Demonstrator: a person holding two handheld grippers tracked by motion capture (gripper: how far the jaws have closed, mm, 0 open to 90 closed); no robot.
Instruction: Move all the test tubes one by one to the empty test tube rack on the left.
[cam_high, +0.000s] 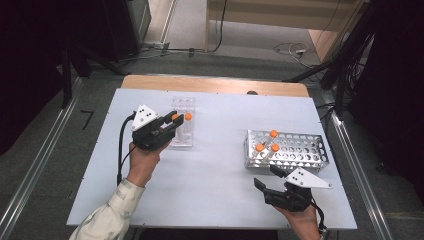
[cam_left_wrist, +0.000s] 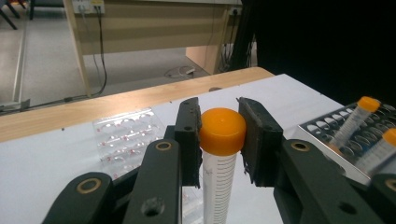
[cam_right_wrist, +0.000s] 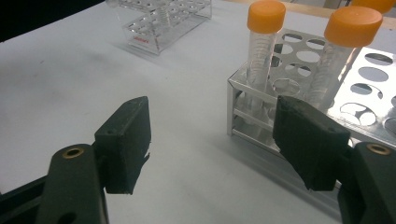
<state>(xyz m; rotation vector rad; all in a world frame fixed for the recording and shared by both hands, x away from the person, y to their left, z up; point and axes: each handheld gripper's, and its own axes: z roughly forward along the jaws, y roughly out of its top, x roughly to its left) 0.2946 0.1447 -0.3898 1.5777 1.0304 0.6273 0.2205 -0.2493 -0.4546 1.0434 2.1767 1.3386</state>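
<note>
My left gripper (cam_high: 173, 121) is shut on the orange cap of a clear graduated tube (cam_left_wrist: 219, 182), held upright over the clear plastic rack (cam_high: 183, 105). A second orange-capped tube (cam_high: 188, 116) shows right beside it at that rack. The metal rack (cam_high: 305, 149) at the right holds three orange-capped tubes (cam_high: 273, 133), leaning slightly. My right gripper (cam_high: 268, 177) is open just in front of that rack's near left corner, with nothing between its fingers. In the right gripper view, two of those tubes (cam_right_wrist: 266, 16) rise beyond the open right gripper (cam_right_wrist: 215, 121).
A white sheet (cam_high: 210, 185) covers the table, with bare wood (cam_high: 215, 84) at the far edge. Floor cables and a wooden desk lie beyond. The clear plastic rack (cam_left_wrist: 126, 137) sits ahead and left of my left gripper (cam_left_wrist: 222, 116), the metal rack (cam_left_wrist: 327, 123) at its right.
</note>
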